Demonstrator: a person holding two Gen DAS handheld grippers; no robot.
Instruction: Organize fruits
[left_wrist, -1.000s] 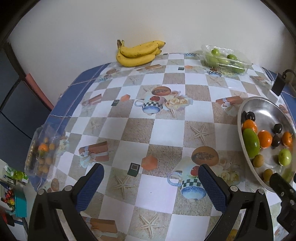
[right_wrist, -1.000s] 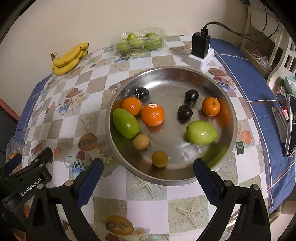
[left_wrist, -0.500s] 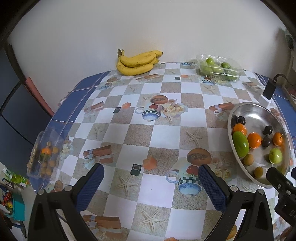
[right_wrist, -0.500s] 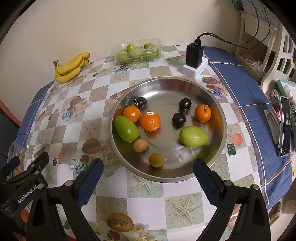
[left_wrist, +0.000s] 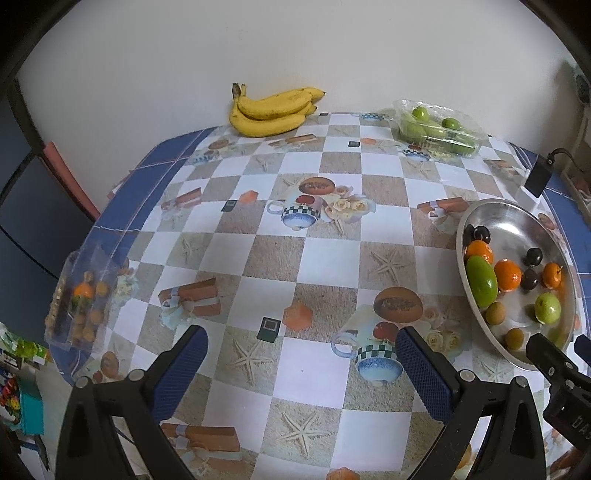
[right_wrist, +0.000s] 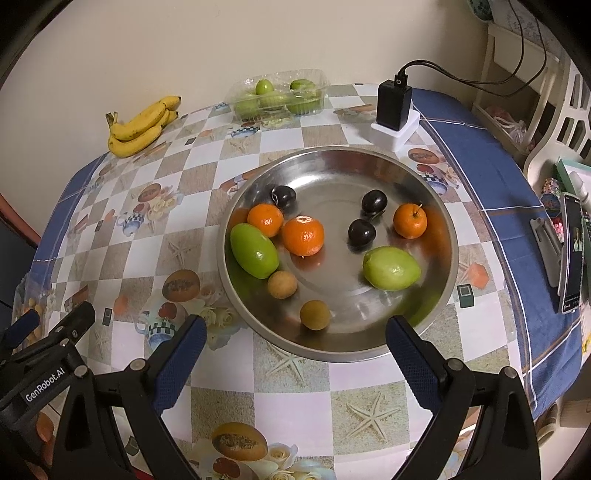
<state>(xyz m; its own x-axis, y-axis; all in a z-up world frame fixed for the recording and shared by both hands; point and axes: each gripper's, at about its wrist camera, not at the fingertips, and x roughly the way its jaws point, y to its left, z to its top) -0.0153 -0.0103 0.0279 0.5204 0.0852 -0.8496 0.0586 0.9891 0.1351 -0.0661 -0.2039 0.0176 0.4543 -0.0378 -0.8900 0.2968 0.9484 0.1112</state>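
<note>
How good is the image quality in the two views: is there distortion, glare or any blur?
Left wrist view: strong fisheye bending, dark corners, the checked tablecloth curves; the bananas are sharp, evenly lit. Right wrist view: same bending, warmer light; the steel bowl shows glare and orange reflections beside the tangerines; no motion blur that I can see.

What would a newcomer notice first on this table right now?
The steel bowl of mixed fruit ahead of the open right gripper: three oranges, two green fruits, dark plums. Against the far wall lie a banana bunch and a clear clamshell of green fruit.
</note>
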